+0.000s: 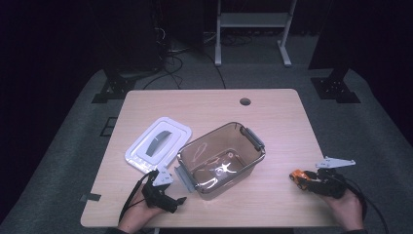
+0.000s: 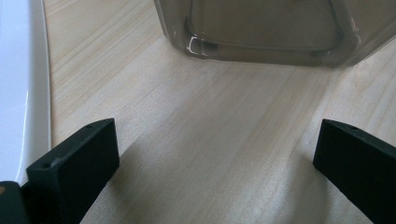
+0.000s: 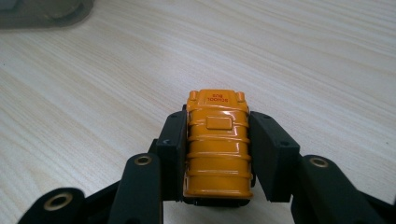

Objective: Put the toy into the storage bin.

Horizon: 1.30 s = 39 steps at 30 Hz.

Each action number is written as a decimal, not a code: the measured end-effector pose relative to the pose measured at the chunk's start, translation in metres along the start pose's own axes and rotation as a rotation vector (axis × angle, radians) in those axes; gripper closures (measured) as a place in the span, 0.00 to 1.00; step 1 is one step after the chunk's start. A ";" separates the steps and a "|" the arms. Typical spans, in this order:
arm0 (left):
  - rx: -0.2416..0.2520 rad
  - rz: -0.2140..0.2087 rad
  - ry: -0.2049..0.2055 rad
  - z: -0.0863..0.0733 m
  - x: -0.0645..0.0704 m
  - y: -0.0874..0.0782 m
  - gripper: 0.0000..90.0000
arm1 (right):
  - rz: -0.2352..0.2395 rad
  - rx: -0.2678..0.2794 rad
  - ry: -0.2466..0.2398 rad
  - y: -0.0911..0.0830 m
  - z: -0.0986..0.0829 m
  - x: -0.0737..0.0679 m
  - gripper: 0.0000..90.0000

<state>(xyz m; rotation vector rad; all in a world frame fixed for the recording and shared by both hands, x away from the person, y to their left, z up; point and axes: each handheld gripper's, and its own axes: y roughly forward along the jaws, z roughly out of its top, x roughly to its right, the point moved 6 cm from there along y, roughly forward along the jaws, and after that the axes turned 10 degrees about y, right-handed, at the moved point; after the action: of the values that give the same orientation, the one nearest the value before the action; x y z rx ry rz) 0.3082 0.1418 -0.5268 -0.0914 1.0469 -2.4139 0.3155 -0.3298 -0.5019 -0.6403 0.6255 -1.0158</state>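
A small orange toy school bus [image 3: 218, 142] sits between the black jaws of my right gripper [image 3: 218, 135], which is shut on its two sides. From above, the bus [image 1: 298, 178] and the right gripper [image 1: 306, 181] are low over the table near the front right edge. A clear brownish plastic box [image 1: 221, 160] stands open and empty at the table's middle. Its white lid [image 1: 158, 144] lies flat to its left. My left gripper [image 1: 179, 200] rests near the front edge, open, with bare wood between its jaws, pointing at the box's base [image 2: 271, 32].
The wooden table [image 1: 272, 117] has a round cable hole [image 1: 245, 101] at the back. The lid's white edge [image 2: 18, 93] lies close on the left of my left gripper. Cables and stand legs lie on the floor beyond the table.
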 end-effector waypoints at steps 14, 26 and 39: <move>0.000 -0.001 0.001 0.000 0.000 0.000 0.00 | 0.005 0.011 -0.005 -0.007 0.006 -0.006 0.65; 0.000 -0.001 0.001 0.000 0.000 0.000 0.00 | 0.039 0.054 -0.015 -0.021 0.016 -0.017 0.65; -0.002 -0.002 0.003 0.000 0.000 0.000 0.00 | 0.062 0.097 -0.047 -0.036 0.031 -0.031 0.65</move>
<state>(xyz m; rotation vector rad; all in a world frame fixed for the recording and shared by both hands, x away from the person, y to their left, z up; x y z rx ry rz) 0.3081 0.1419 -0.5268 -0.0898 1.0505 -2.4152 0.3062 -0.3099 -0.4502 -0.5547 0.5481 -0.9641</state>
